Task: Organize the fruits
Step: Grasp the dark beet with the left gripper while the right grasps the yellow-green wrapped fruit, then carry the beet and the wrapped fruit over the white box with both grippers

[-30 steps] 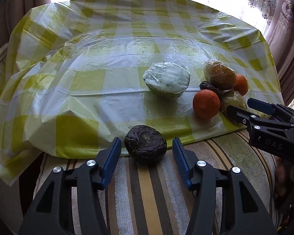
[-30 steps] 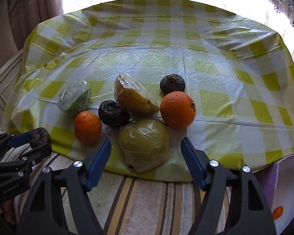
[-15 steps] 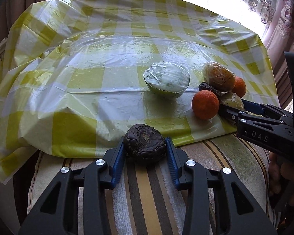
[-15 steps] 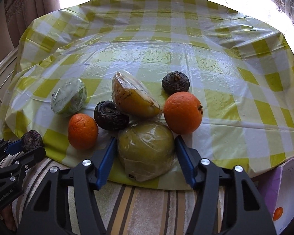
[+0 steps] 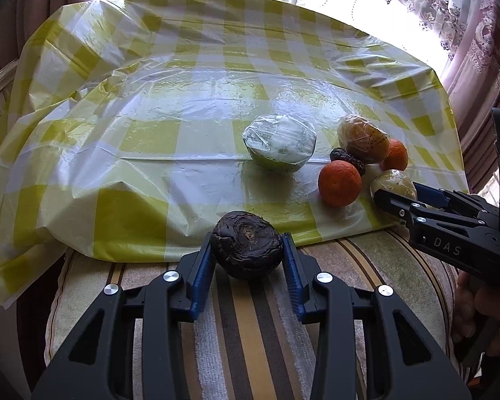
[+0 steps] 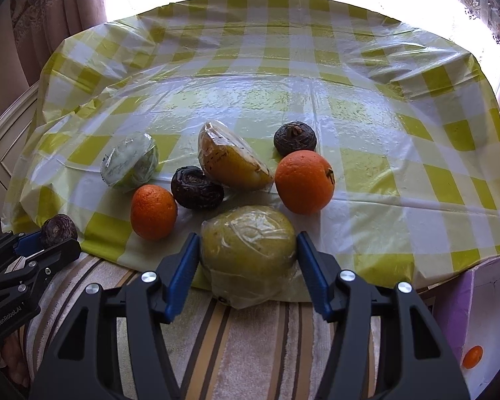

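Two fruits sit in my grippers: my left gripper (image 5: 248,250) is clamped on a wrinkled dark fruit (image 5: 246,245) at lower centre of the left view, right at the edge where the yellow checked tablecloth (image 5: 143,140) meets the striped cushion (image 5: 250,326); my right gripper (image 6: 248,253) has its blue pads against the sides of a plastic-wrapped green fruit (image 6: 250,241) at lower centre of the right view, near the cloth's front edge. Just above it in the right view lie a small orange (image 6: 154,211), a second dark fruit (image 6: 196,186), a wrapped yellow wedge (image 6: 231,161), a large orange (image 6: 305,181) and a third dark fruit (image 6: 295,137). Left of them sits a wrapped green half fruit (image 6: 130,163). At lower right stands a purple box (image 6: 483,310).
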